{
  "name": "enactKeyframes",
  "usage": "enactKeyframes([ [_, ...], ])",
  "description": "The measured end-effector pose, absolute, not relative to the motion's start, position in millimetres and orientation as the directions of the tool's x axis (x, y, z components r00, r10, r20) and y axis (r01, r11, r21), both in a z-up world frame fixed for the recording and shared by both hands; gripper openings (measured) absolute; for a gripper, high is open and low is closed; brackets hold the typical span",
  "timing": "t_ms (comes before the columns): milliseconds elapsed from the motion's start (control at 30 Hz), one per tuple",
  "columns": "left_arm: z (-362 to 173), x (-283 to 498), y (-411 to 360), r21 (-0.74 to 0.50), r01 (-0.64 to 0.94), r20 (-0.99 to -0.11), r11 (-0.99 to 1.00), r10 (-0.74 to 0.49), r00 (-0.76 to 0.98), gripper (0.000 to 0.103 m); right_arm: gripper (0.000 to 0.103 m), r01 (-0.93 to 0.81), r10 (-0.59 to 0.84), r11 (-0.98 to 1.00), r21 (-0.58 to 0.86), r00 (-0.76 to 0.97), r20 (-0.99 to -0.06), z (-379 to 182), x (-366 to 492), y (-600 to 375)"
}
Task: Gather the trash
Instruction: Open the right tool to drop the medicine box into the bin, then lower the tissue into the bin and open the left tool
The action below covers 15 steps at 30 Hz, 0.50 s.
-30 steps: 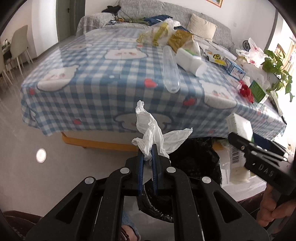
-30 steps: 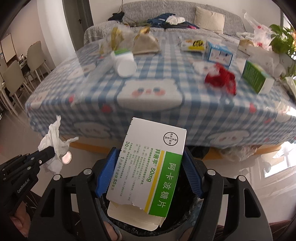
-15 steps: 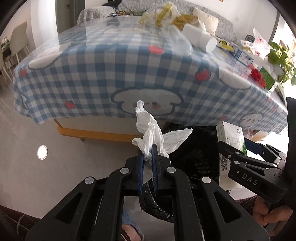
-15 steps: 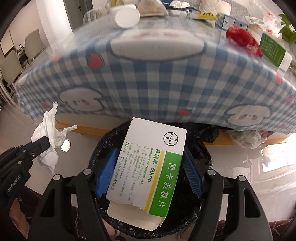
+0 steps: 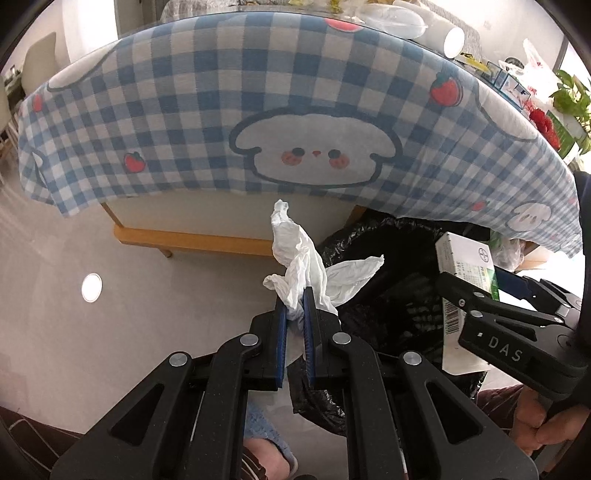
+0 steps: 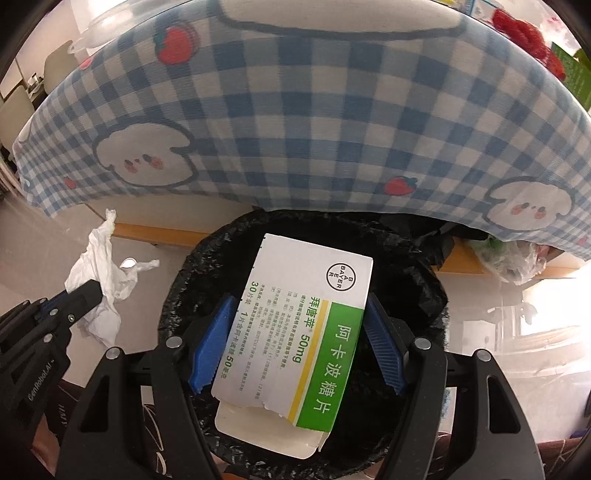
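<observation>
My left gripper is shut on a crumpled white tissue and holds it at the left rim of a bin lined with a black bag. My right gripper is shut on a white and green medicine box and holds it right over the bin's opening. The tissue and the left gripper show at the left in the right wrist view. The box and the right gripper show at the right in the left wrist view.
A table with a blue checked cloth hangs over the bin's far side. A white bottle, small boxes and a red object lie on it. A clear plastic bag lies on the floor to the right. The grey floor lies to the left.
Both grippers have moved down and toward the bin. The table top has risen out of view, and the box is now over the bin's opening. Both grips are unchanged.
</observation>
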<state>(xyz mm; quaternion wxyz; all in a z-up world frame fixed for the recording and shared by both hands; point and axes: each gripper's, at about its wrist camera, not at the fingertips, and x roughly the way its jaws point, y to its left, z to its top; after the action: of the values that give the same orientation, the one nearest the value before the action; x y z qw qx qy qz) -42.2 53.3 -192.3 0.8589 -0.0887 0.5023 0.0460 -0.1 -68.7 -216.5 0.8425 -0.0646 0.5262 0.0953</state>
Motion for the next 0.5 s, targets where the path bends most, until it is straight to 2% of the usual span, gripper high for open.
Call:
enactKeyframes([
  [133,-189,-42,54,-0.116,-0.176,-0.868,0.977,-0.014,0.496,0.007,0.07,-0.25,0.084,0.968,-0.031,0.439,-0.895,-216,-1,-62],
  [167,-188,-42,53,-0.118,-0.179,-0.868,0.977,-0.014,0.497,0.007,0.075,-0.251,0.085,0.968,-0.031,0.438,-0.895,-215,-1,-62],
  [367,-187,-42,48,-0.115,-0.164,-0.871,0.98,-0.02,0.49,0.007,0.09,-0.236,0.084,0.972,-0.027,0.445,-0.892,-211,-3,-69],
  [500,-191,-37,37,-0.106,-0.147,-0.879,0.983,-0.023,0.476,0.007,0.095,-0.202,0.072,0.979,-0.023,0.449,-0.891,-210,3,-90],
])
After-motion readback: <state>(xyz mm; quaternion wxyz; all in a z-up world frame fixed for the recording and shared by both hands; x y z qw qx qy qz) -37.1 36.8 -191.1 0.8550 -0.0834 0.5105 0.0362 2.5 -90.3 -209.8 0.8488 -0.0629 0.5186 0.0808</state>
